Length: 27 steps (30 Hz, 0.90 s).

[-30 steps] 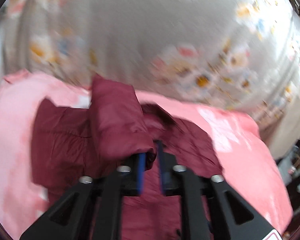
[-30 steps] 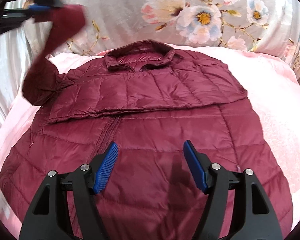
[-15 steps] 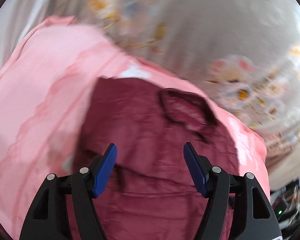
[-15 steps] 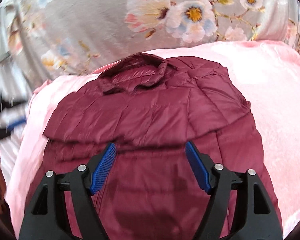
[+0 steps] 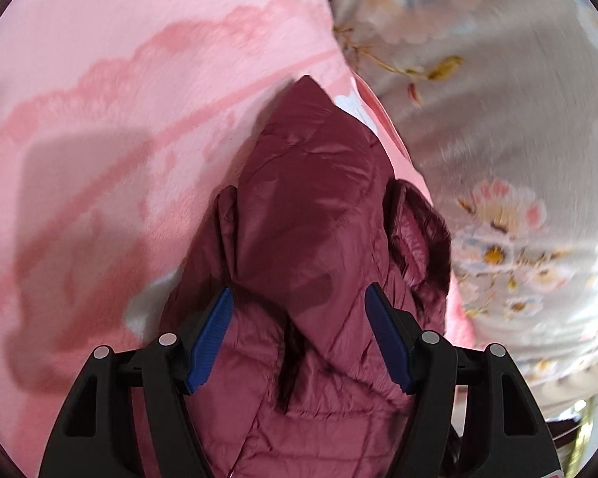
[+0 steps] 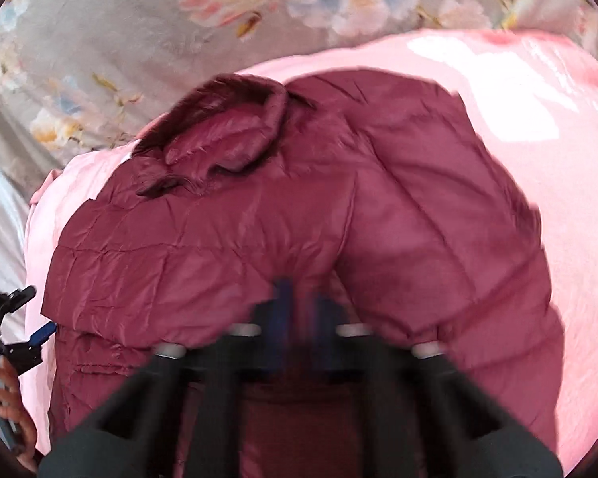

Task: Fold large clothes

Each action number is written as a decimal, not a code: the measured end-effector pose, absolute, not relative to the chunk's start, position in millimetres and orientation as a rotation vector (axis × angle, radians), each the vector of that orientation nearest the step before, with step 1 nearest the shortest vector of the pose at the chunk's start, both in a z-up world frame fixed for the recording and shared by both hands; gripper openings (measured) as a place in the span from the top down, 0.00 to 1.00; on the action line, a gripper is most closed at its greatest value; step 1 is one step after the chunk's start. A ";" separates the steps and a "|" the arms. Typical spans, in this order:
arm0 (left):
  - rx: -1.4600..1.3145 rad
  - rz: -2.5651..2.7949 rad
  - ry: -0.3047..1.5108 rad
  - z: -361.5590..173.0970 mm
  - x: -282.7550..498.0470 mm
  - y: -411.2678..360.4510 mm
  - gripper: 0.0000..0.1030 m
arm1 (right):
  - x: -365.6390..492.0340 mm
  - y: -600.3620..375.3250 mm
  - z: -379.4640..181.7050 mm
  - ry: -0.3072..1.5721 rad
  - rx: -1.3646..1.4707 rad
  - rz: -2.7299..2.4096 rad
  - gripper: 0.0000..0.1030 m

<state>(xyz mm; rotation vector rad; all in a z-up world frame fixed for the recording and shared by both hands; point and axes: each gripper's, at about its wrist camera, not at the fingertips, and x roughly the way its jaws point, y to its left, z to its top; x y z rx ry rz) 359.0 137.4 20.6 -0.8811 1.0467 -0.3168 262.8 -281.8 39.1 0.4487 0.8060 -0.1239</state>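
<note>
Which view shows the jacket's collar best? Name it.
The right wrist view: the collar sits whole and unobstructed at the jacket top. The left wrist view catches it only edge-on, partly hidden by the folded sleeve.

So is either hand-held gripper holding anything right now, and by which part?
The right hand-held gripper has just closed on the maroon jacket, pinching its folded sleeve edge. The left hand-held gripper is open, holding nothing.

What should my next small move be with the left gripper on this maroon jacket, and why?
Probably close the left gripper on the jacket. Its jaws stand open over the folded sleeve edge, holding nothing, while the right gripper, just closed, looks shut on the fabric. Both sides need a hold before folding.
</note>
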 end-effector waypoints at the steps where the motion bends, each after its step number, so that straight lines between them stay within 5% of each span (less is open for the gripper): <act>1: -0.898 -0.316 1.051 17.9 362.2 137.9 0.37 | 262.3 -283.1 54.8 0.765 0.444 -0.107 0.99; 9: -0.831 -0.208 1.049 16.2 389.8 133.1 0.40 | 258.3 -304.5 136.0 0.613 0.391 -0.088 0.99; 12: -0.721 -0.153 1.051 20.2 395.6 125.4 0.65 | 259.4 -311.0 125.9 0.641 0.359 -0.118 0.99; 14: -0.641 -0.109 1.041 22.3 395.7 123.3 0.94 | 257.6 -315.3 107.0 0.679 0.362 -0.131 0.99; 27: -0.320 -0.009 0.988 18.5 387.5 101.2 0.96 | 252.1 -318.1 7.4 0.853 0.367 -0.174 0.99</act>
